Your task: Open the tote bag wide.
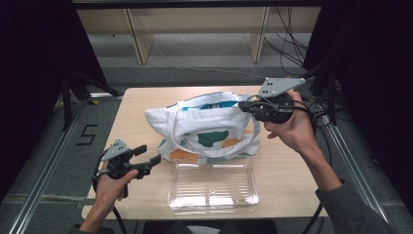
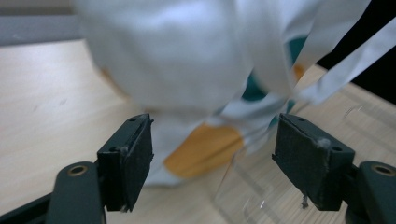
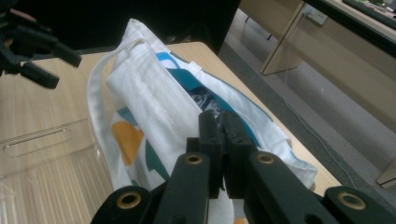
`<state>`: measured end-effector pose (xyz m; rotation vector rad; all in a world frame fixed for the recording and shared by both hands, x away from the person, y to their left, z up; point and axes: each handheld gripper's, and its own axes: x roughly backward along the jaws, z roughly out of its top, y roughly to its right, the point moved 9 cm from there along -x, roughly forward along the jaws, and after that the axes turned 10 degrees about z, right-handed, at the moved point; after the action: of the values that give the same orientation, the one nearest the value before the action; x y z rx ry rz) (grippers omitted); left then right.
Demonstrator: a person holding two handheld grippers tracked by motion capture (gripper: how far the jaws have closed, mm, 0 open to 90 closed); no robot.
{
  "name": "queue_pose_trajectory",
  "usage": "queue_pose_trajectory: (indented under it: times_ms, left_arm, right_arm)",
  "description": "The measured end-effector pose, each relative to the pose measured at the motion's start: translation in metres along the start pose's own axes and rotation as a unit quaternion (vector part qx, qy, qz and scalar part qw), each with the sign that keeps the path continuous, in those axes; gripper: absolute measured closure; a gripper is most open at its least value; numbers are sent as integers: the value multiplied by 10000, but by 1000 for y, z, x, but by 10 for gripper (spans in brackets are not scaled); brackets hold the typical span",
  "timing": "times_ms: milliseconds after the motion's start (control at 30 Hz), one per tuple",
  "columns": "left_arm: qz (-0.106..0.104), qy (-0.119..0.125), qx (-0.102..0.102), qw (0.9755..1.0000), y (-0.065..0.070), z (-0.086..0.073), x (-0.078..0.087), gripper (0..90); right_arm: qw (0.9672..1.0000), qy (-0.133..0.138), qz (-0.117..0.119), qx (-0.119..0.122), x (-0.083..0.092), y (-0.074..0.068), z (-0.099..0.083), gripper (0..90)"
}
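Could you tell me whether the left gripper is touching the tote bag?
Apart. In the high view the left gripper sits short of the tote bag, bare table between them; the left gripper view shows its jaws open with nothing between the pads.

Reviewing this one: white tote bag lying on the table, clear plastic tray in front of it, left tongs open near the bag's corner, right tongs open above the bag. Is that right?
One slip: the right tongs are shut, not open. The right gripper view shows their jaws pressed together above the tote bag. The rest holds: clear tray in front of the bag, left tongs open.
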<state>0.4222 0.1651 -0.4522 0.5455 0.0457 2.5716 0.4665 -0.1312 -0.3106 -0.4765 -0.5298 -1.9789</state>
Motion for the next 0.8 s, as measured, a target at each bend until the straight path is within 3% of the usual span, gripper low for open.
queue_pose_trajectory:
  times_ms: [133, 267, 400, 500, 533, 567, 700, 800]
  left_arm:
    - [-81, 99, -12, 9999, 6, 26, -8, 294]
    - [-211, -31, -94, 9997, 15, 40, -24, 315]
    - [-558, -207, 39, 9982, 28, 47, -42, 355]
    - [-607, -336, -52, 9976, 35, 48, -52, 463]
    - [-532, -329, -137, 9979, 35, 48, -56, 508]
    - [-489, -310, -214, 9981, 35, 48, -59, 603]
    - [-536, -247, -384, 9975, 38, 48, -64, 801]
    - [-446, -95, -662, 9968, 37, 54, -66, 841]
  right_arm:
    - [9998, 8, 107, -193, -3, -2, -5, 893]
    - [9998, 58, 172, -109, -5, -2, -6, 893]
    - [9997, 65, 218, -86, -4, -4, -7, 893]
    - [9997, 86, 186, -126, -4, -5, -10, 893]
    - [9998, 91, 201, -24, -5, -4, -11, 893]
    - [9998, 81, 184, -79, -5, -4, -12, 893]
    - [9998, -2, 172, -92, -6, -1, -19, 893]
    - [9998, 17, 85, -199, -8, 5, -22, 893]
